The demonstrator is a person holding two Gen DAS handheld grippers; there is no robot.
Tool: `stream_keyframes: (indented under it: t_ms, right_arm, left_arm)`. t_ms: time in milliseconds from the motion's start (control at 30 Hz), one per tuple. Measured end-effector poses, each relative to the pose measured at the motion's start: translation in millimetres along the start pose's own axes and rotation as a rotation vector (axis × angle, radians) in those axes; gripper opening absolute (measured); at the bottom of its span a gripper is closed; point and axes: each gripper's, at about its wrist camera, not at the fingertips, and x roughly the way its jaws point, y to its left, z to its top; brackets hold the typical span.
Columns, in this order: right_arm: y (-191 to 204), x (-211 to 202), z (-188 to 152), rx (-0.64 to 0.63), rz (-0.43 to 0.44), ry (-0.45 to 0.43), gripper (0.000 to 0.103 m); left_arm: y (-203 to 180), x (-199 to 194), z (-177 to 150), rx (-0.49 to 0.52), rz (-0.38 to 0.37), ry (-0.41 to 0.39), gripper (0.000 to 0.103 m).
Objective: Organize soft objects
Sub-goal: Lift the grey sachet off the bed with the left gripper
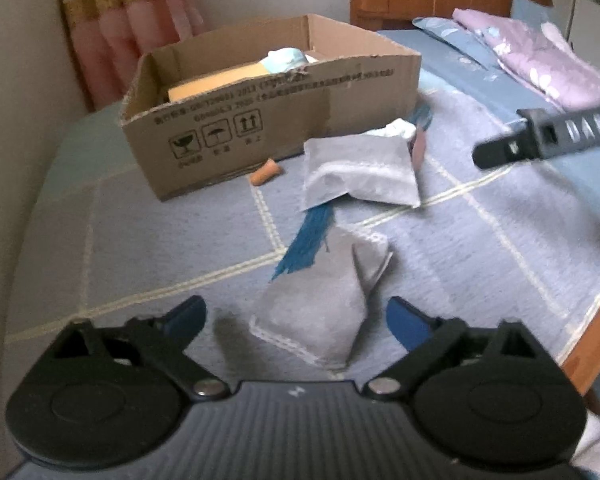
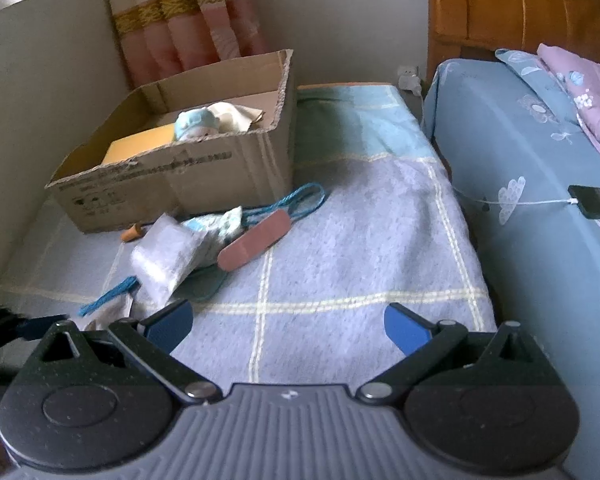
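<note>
An open cardboard box (image 1: pixel 260 120) stands on the checked blanket and holds a yellow sponge (image 1: pixel 216 82) and a pale blue plush (image 1: pixel 286 60). In front of it lie two grey pouches, one near (image 1: pixel 319 316) and one farther (image 1: pixel 359 172), a blue cord (image 1: pixel 307 244) and a small orange piece (image 1: pixel 266 172). My left gripper (image 1: pixel 296 318) is open, its jaws on either side of the near pouch. My right gripper (image 2: pixel 288 330) is open and empty above the blanket. The right wrist view also shows the box (image 2: pixel 180 176), a grey pouch (image 2: pixel 168 258) and a pink strip (image 2: pixel 256 246).
A wall and a pink curtain (image 2: pixel 188 20) stand behind the box. A blue quilt (image 2: pixel 519 168) with a phone on a cable (image 2: pixel 593 202) lies to the right, below a wooden headboard (image 2: pixel 511 4). The bed's wooden edge (image 1: pixel 595 340) is at the right.
</note>
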Motion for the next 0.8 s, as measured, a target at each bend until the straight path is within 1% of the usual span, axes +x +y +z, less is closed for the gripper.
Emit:
stream_keyframes:
  t_ms: [67,167,233,433,567,733,800]
  right_arm:
    - [-0.9,4.9,4.6,0.005,-0.004,-0.008,0.103]
    - [0.6,11.5,9.8,-0.007,-0.006,-0.025,0.103]
    - [3.8,16.5,12.1,-0.036,0.005,-0.032,0.103]
    - [13.1,30.2,11.4,-0.140,0.034,-0.033,0.103]
    - [13.1,33.1,12.7,-0.142,0.055,-0.047,0.103]
    - [17.5,40.4,13.9,-0.151,0.012,-0.073,0.103]
    - [17.7,43.6,14.2,-0.153,0.015,-0.070,0.101]
  left_arm:
    - [0.9,2.9,-0.9,-0.003,-0.001,0.008,0.098]
    - [4.9,5.0,-1.0,-0.027,-0.029,0.008,0.098]
    - [7.4,7.0,-0.3,-0.037,-0.036,0.010,0.101]
    - [10.2,10.5,0.5,-0.053,-0.050,0.007,0.102]
    - [10.2,11.6,1.3,-0.053,-0.054,0.003,0.102]
    - [9.3,12.6,2.0,-0.053,-0.054,-0.004,0.102]
    - [9.2,13.0,2.4,-0.052,-0.054,-0.005,0.102]
